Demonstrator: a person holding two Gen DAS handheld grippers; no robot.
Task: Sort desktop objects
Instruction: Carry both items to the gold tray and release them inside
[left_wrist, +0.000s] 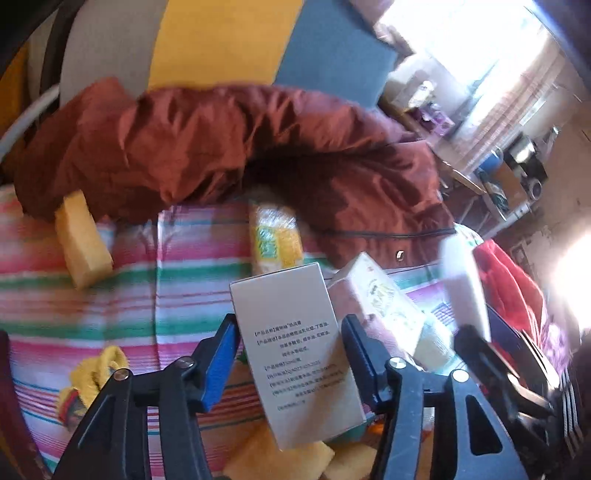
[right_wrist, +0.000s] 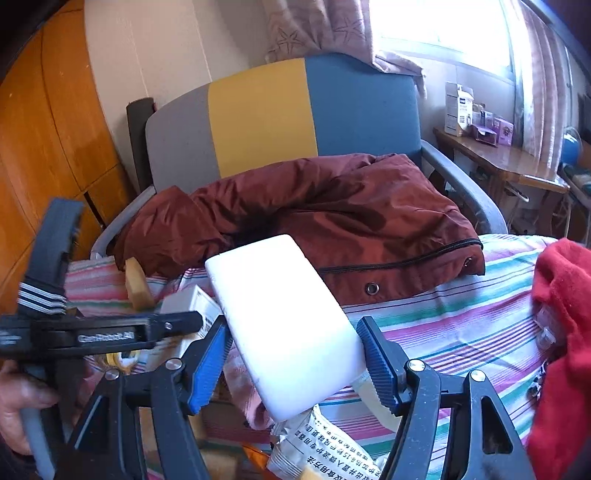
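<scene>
Item — left gripper (left_wrist: 291, 354), centre frame: we see its jaws half-closed on a silver carton (left_wrist: 295, 350). Right gripper (right_wrist: 295, 354), centre frame: clamped on a white foam block (right_wrist: 284, 325). Risk, we judge — tilted carton slipping from shallow pad contact onto the striped cloth (left_wrist: 129, 295).

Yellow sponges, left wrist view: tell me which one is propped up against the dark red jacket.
The yellow sponge at far left, standing tilted on the striped cloth by the jacket. The others lie flat beneath the left tool.
</scene>
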